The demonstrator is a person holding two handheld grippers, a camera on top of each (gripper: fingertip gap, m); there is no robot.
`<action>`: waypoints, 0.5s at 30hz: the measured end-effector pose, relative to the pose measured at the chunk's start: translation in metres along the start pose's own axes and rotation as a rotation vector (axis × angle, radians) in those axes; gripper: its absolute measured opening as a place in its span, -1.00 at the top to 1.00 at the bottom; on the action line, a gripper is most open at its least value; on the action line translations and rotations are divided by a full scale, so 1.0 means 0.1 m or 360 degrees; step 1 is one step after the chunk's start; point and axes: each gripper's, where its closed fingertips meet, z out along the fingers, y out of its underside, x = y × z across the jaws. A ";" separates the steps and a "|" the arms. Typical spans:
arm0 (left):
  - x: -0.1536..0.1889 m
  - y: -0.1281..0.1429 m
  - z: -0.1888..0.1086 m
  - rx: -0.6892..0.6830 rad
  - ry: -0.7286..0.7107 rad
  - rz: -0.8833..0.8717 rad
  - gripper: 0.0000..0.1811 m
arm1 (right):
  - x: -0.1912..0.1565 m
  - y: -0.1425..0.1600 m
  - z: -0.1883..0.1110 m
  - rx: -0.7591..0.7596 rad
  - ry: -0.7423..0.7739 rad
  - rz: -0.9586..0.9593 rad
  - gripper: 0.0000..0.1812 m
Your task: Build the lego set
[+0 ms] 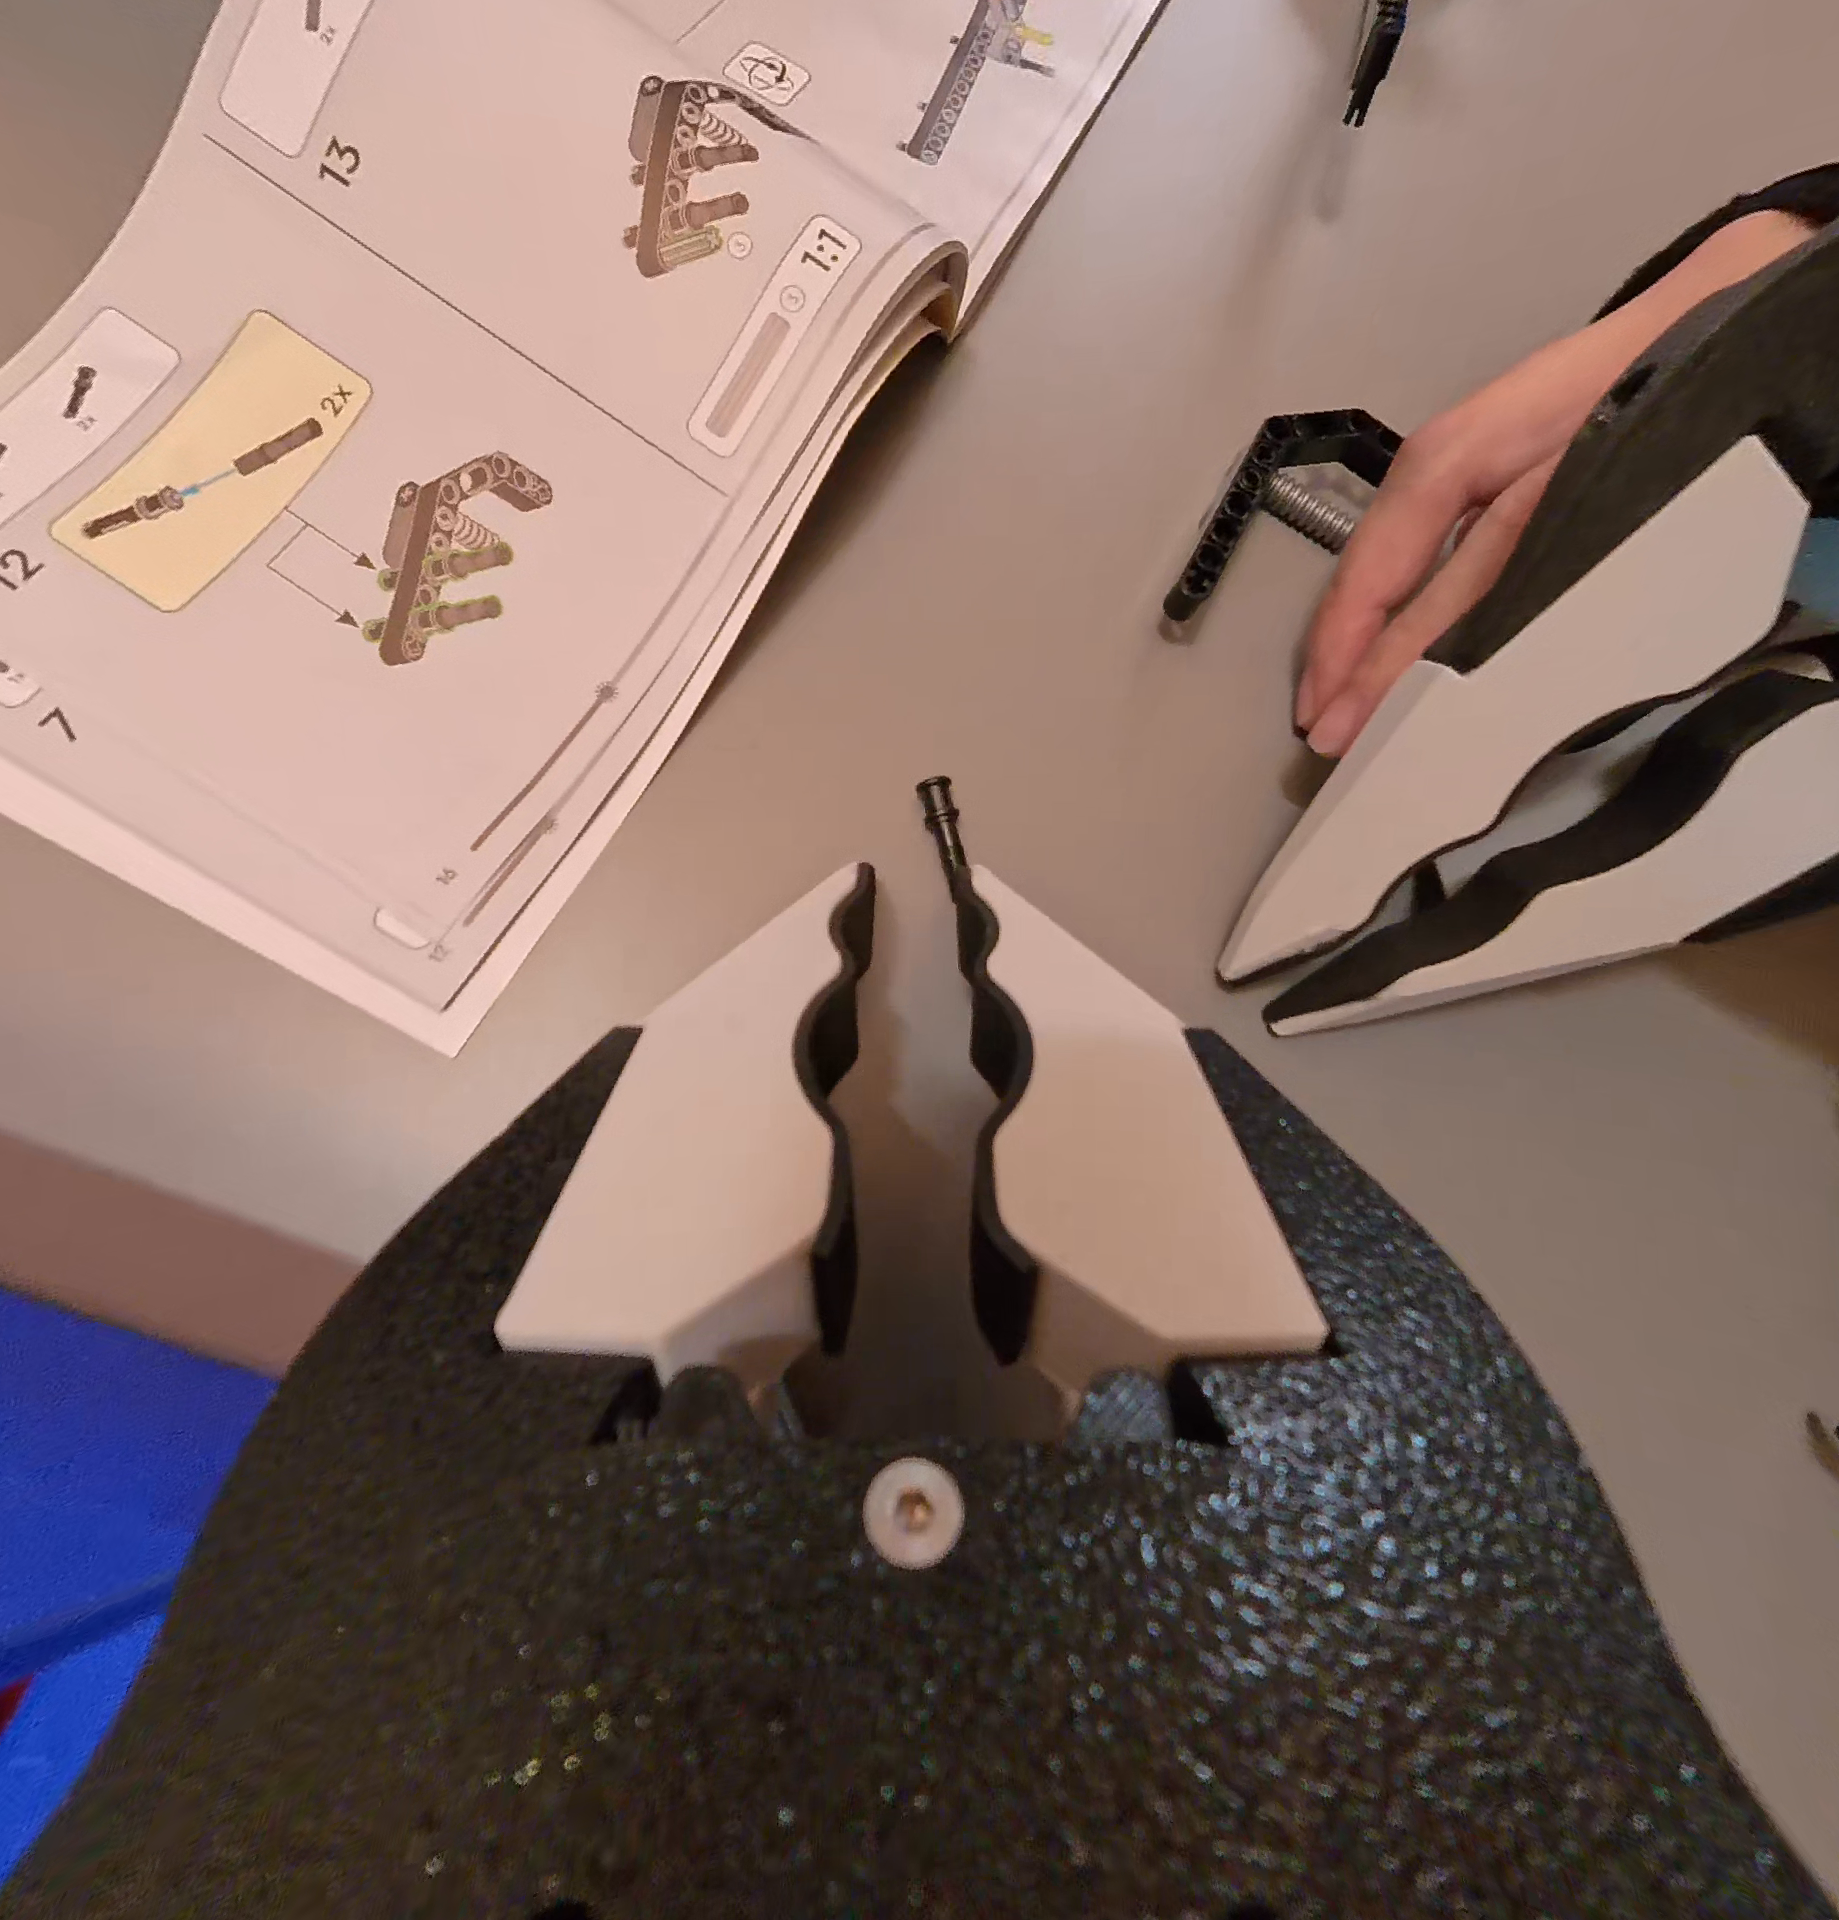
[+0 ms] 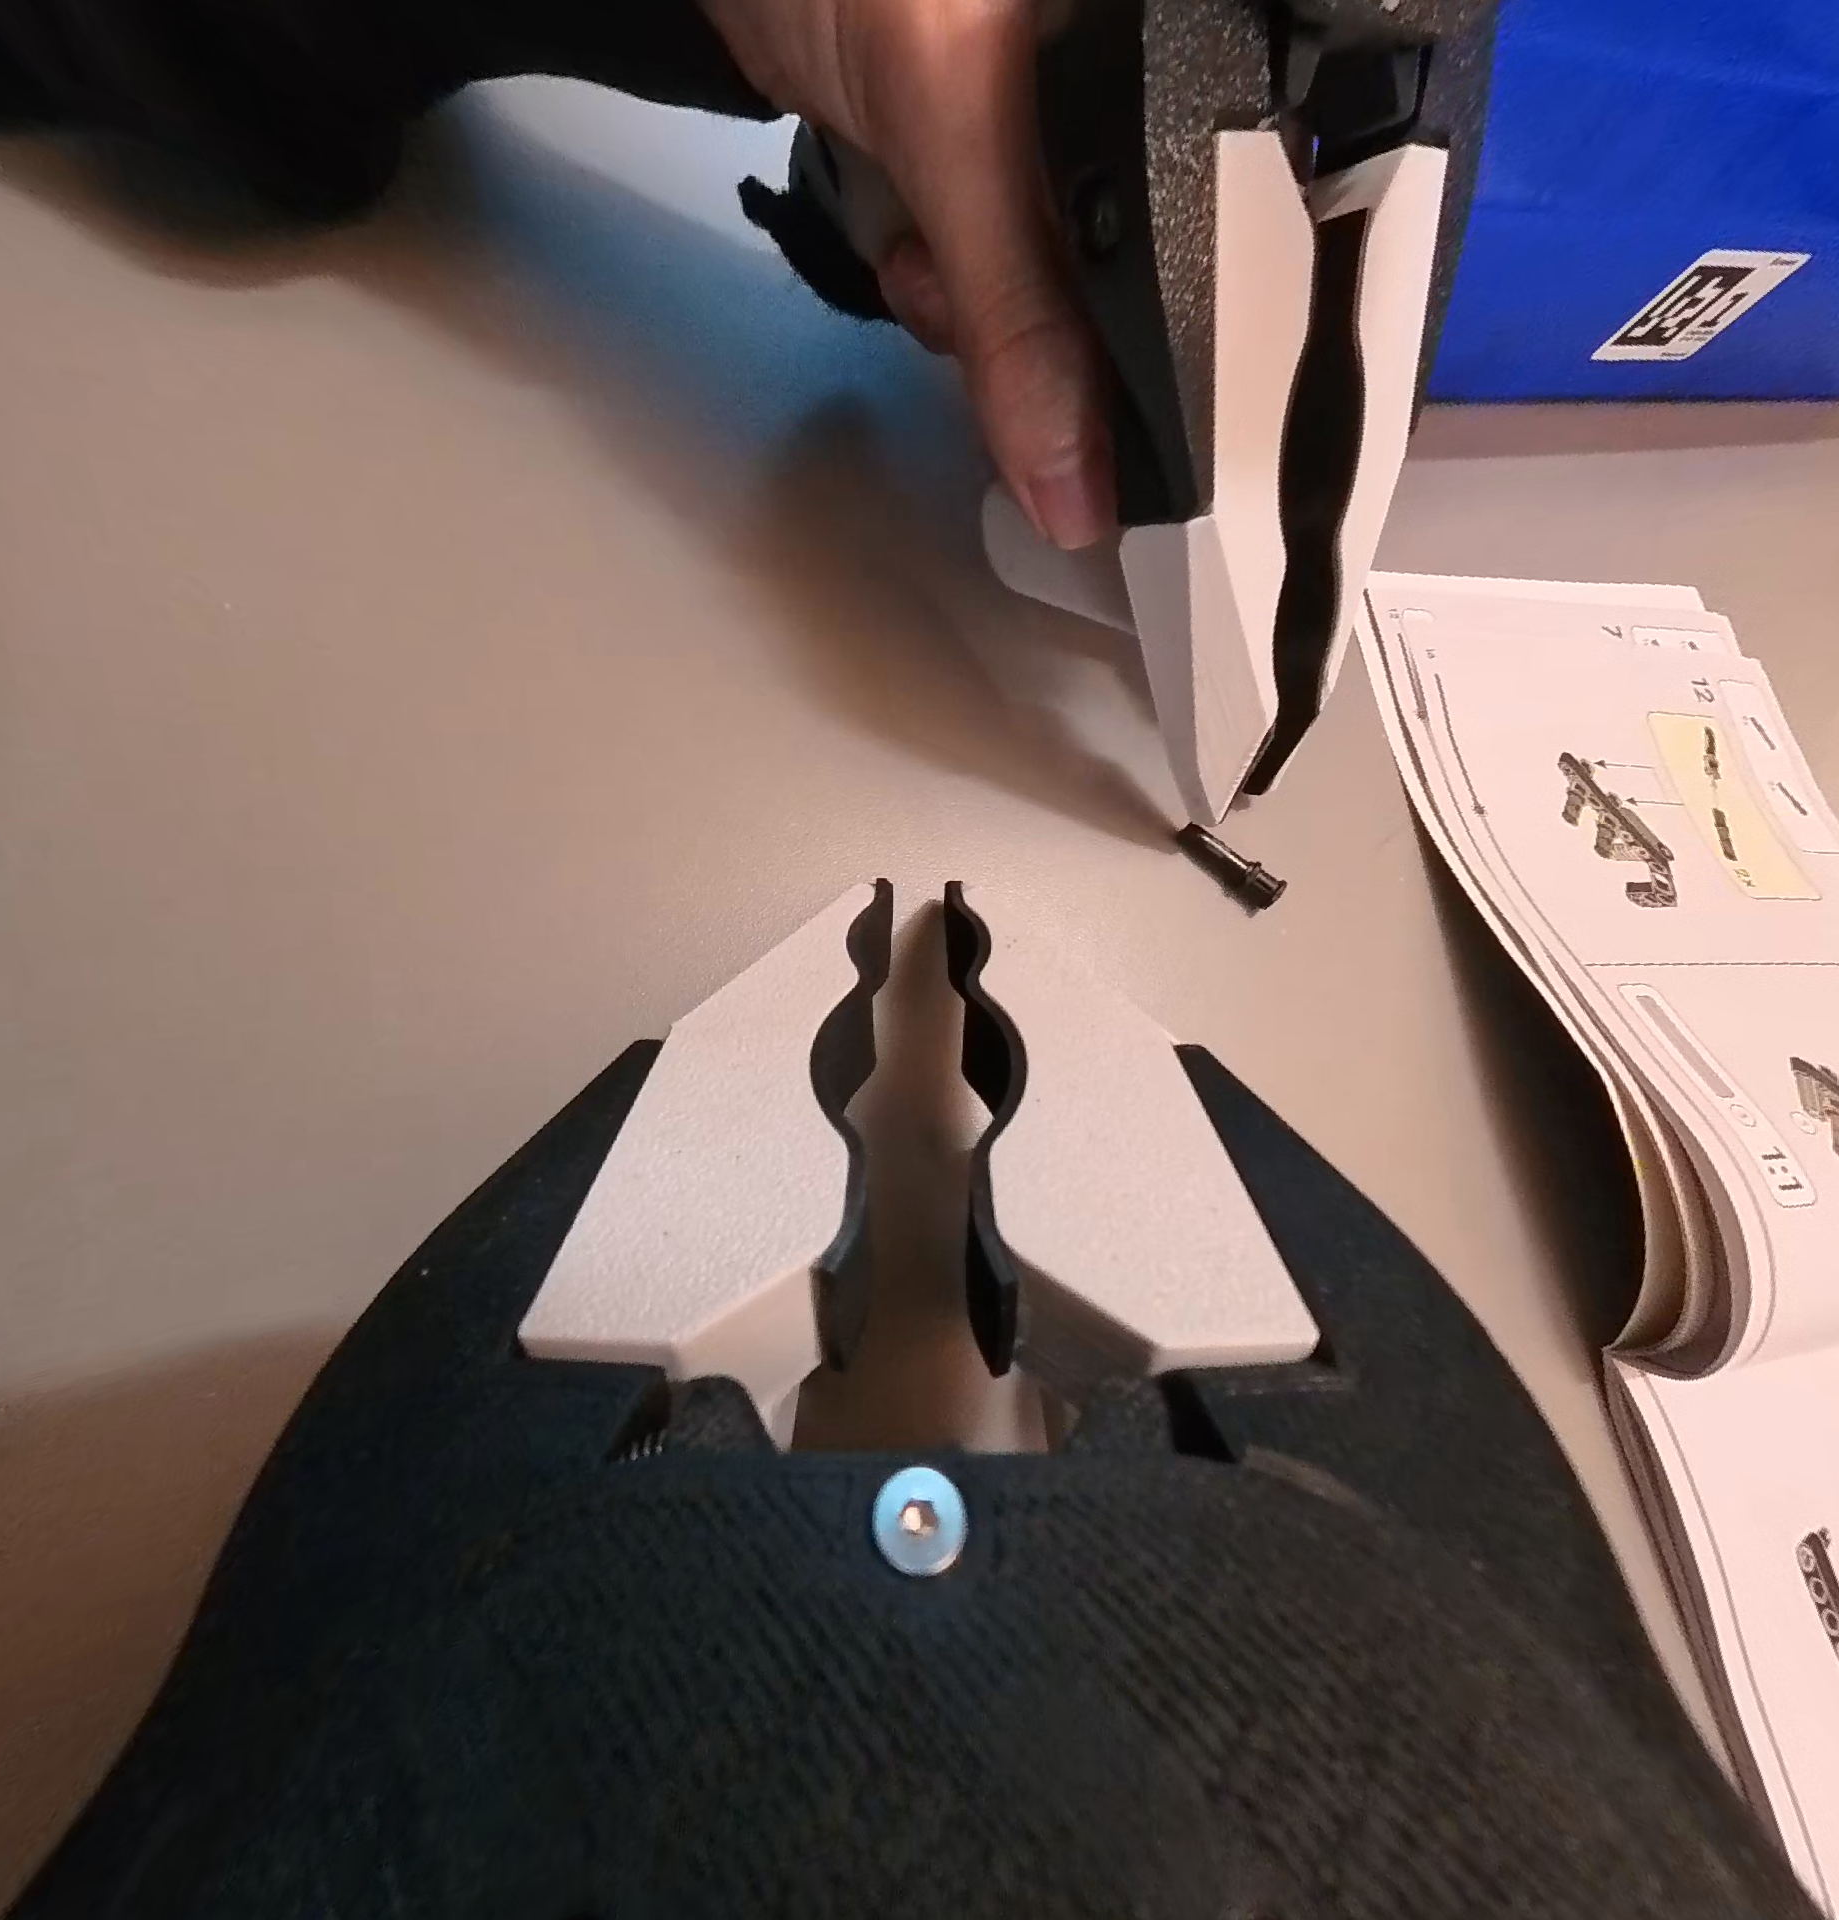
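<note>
- The left tongs (image 1: 920,883) are standing slightly open, with a narrow gap between the two tips, and they are gripping nothing.
- A small black pin (image 1: 943,826) is lying flat on the grey surface (image 1: 998,582), and one end of it is reaching just beside the right tip of the left tongs; I cannot tell if they are touching.
- In the right wrist view the same pin (image 2: 1232,868) is lying just under the tips of the left tongs (image 2: 1232,795).
- The right tongs (image 2: 917,888) are also standing a little open and empty, near the pin but apart from it.
- A hand (image 1: 1414,561) is holding the right tongs (image 1: 1253,997) over the surface.
- A black L-shaped beam (image 1: 1247,499) with a grey threaded part (image 1: 1310,514) is lying beyond this hand.
- The open instruction booklet (image 1: 499,436) is lying near the pin, partly curling up.
- A blue box (image 2: 1663,156) is standing behind the booklet (image 2: 1663,935).
</note>
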 end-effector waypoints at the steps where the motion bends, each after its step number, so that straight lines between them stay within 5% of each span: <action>1: 0.00 0.00 0.00 -0.0001 0.0000 0.0002 0.85 | 0.00 0.00 0.00 0.0000 0.0000 0.0000 0.92; 15: -0.03 0.02 0.00 -0.0025 -0.0045 0.0064 0.86 | 0.00 0.00 0.00 0.0000 0.0000 0.0001 0.92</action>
